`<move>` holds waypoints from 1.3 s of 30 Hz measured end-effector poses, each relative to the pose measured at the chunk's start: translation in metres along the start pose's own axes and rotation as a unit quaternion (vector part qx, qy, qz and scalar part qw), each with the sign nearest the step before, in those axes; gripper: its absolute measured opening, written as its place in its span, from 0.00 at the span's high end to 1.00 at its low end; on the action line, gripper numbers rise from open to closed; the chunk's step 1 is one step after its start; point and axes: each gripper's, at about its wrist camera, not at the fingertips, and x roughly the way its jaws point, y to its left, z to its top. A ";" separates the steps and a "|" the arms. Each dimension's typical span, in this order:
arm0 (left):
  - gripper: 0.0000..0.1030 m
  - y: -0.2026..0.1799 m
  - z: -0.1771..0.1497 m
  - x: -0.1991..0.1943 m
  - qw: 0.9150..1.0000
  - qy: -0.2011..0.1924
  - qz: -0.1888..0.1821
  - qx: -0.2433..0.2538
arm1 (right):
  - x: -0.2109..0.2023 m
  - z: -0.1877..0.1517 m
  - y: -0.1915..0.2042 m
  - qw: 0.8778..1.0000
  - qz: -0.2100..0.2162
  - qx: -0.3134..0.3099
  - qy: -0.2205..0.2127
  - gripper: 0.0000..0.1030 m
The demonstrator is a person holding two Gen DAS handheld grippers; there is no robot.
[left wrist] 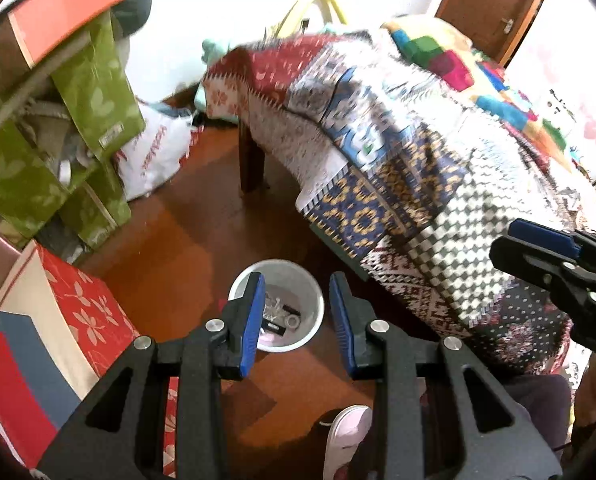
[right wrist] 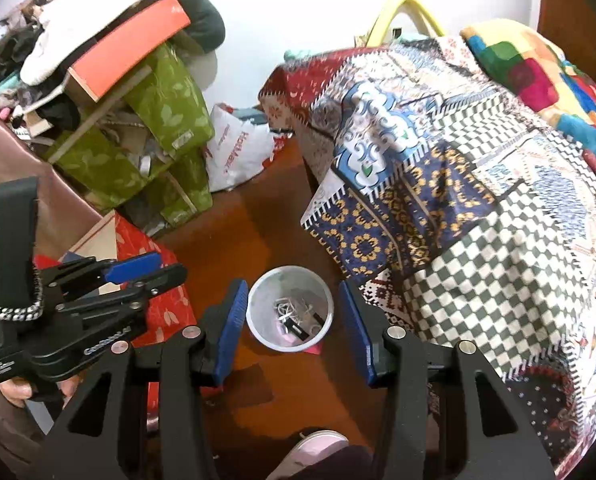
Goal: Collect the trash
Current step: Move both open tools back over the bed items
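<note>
1. The white trash bin (left wrist: 275, 306) stood on the wooden floor (left wrist: 169, 248) just beside the patchwork-covered bed (left wrist: 418, 152), with small scraps already lying at its bottom; they were too blurred to name, perhaps crumpled wrappers and a dark flat piece.
2. Judged from its thin wall, the bin looked light and fairly stiff, easy to tip, so the rim would be the sensible place to take hold; its contents seemed small and light.
3. The left hand-held gripper (left wrist: 298, 320) hung above the bin with its jaws apart and nothing between them, the bin showing between and below the blue pads.
4. The right hand-held gripper (right wrist: 293, 328) was likewise spread and empty, framing the bin from above, apart from it.
5. The two grippers hung near each other, side by side.
</note>
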 end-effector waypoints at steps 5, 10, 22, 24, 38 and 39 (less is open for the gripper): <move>0.68 -0.019 0.000 -0.045 0.999 -0.043 -0.008 0.010 | -0.042 -0.006 -0.001 0.999 -0.005 -0.004 -0.038 0.58; 0.65 -0.048 0.000 -0.092 0.995 -0.096 -0.016 0.027 | -0.088 -0.014 -0.007 0.996 -0.015 -0.008 -0.085 0.58; 0.53 -0.141 0.001 -0.157 0.978 -0.180 -0.037 0.100 | -0.189 -0.036 -0.039 0.980 -0.058 0.007 -0.191 0.58; 0.51 -0.160 0.003 -0.159 0.975 -0.190 -0.043 0.112 | -0.209 -0.042 -0.054 0.975 -0.071 0.013 -0.210 0.58; 0.49 -0.282 0.033 -0.114 0.963 -0.166 -0.109 0.183 | -0.249 -0.068 -0.154 0.957 -0.154 0.085 -0.232 0.58; 0.49 -0.289 0.035 -0.108 0.962 -0.162 -0.111 0.187 | -0.250 -0.069 -0.163 0.956 -0.159 0.090 -0.230 0.58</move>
